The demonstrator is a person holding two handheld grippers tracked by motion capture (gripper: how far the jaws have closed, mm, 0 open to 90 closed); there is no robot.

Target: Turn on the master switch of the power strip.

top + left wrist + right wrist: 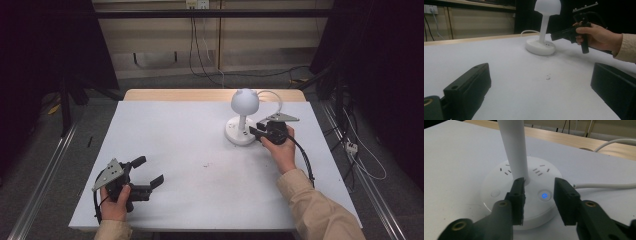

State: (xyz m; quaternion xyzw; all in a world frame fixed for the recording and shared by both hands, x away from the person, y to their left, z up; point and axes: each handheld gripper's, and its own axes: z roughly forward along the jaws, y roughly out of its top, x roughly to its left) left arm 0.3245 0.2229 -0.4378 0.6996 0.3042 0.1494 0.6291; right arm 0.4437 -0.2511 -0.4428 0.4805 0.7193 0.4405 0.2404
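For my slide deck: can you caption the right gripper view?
Right gripper with open jaws over the white lamp base, its lit blue button between them.

Dim, even light from overhead leaves the room's edges black while the white table [190, 150] stays pale. The pictures are soft and grainy. A blue button [544, 195] glows between the blurred near jaws.
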